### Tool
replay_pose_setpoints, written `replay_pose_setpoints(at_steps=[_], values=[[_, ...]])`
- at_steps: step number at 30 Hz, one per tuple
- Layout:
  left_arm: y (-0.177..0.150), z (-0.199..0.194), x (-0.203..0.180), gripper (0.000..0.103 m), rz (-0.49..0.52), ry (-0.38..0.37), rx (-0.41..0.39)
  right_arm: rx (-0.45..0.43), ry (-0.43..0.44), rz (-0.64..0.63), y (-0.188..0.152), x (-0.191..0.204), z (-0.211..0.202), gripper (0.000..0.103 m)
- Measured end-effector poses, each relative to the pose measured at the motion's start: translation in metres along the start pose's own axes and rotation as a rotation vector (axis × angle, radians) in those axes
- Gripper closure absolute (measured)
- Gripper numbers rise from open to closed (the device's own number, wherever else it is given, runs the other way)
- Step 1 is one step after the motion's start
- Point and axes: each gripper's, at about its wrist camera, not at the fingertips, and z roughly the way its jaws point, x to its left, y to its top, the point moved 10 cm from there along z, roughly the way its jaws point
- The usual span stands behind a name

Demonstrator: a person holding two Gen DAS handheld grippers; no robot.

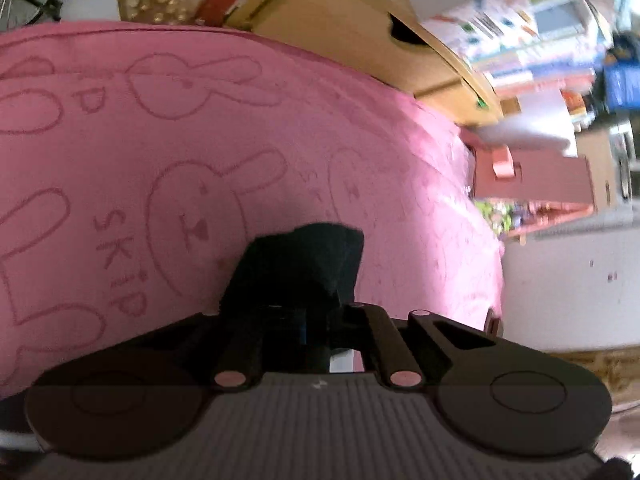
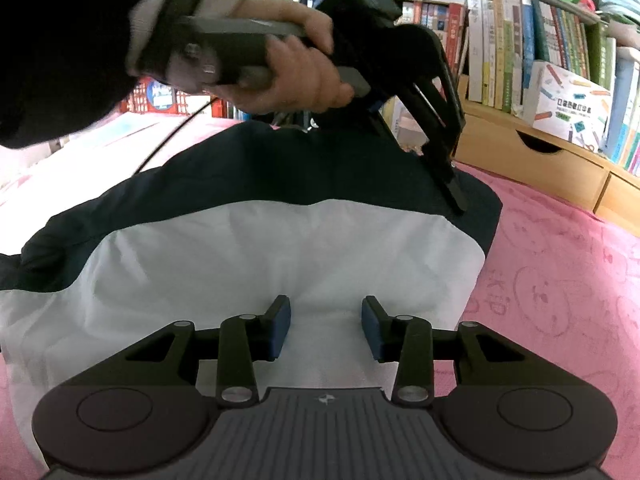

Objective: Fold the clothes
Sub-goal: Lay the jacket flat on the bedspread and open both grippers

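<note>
From the left wrist, the left gripper (image 1: 298, 280) has its jaws drawn together on a fold of dark navy cloth (image 1: 308, 256), which stands up in a peak just ahead of the black linkage. That cloth is a corner of the garment. Around it lies a pink blanket (image 1: 168, 152) printed with rabbit outlines and the word SKIP, bare and flat to the left and ahead. Its far edge curves from upper left down the right side, and past that edge stand a wooden drawer unit (image 1: 360, 32) and a blurred row of books (image 1: 540, 40) — close along the rim. Lower right, a white panel (image 1: 568, 272) drops away below the blanket's edge.

From the right wrist, the right gripper (image 2: 325, 328) hovers over the white panel of the garment (image 2: 260, 264), jaws partly open, its blue pads apart with nothing between them; whether the tips touch the fabric cannot be told. The garment is white nearest the camera with a navy band across its far side, its right edge running straight down beside open pink blanket (image 2: 560, 280). A person's hand (image 2: 288, 64) in a dark sleeve holds the left gripper (image 2: 456, 196) at the navy far-right corner, tips down on the cloth. Beyond, a bookshelf (image 2: 520, 32) and wooden drawers (image 2: 532, 164) border the blanket — the clear room lies to the right.
</note>
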Motion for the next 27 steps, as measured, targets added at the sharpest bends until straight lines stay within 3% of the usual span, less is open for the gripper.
replay_pose_setpoints(at_steps=[4,6,11,14,17,18,20,22,23,25,27], values=[[0.025,-0.002,0.004,0.099,-0.029,-0.025,-0.058,-0.005,0.009,0.011,-0.005,0.005,-0.008,0.062],[0.036,-0.005,0.006,0.099,-0.021,0.001,-0.110,-0.010,0.008,0.009,-0.010,0.010,-0.014,0.061],[0.059,-0.044,-0.005,0.103,-0.017,-0.038,-0.248,-0.010,0.008,0.010,-0.009,0.009,-0.011,0.062],[0.035,-0.065,-0.034,0.101,0.131,-0.029,-0.249,-0.011,0.008,0.010,-0.008,0.008,-0.010,0.062],[-0.018,-0.067,-0.066,0.100,0.294,-0.031,-0.183,-0.013,0.005,0.007,-0.009,0.009,-0.011,0.062],[-0.037,-0.059,-0.069,0.100,0.342,-0.005,-0.147,-0.013,0.005,0.007,-0.009,0.009,-0.011,0.062],[-0.060,-0.038,-0.059,0.095,0.433,0.130,-0.102,-0.013,0.006,0.006,-0.009,0.009,-0.011,0.062],[-0.050,-0.020,-0.027,0.101,0.393,0.228,-0.106,-0.013,0.007,0.006,-0.009,0.009,-0.011,0.062],[-0.038,-0.014,-0.009,0.101,0.326,0.229,-0.127,-0.013,0.007,0.006,-0.009,0.009,-0.011,0.062],[-0.005,-0.015,0.022,0.101,0.164,0.207,-0.220,-0.014,0.006,0.002,-0.009,0.009,-0.012,0.062],[0.025,-0.028,0.046,0.101,0.095,0.337,-0.342,-0.014,0.004,-0.002,-0.009,0.010,-0.012,0.062]])
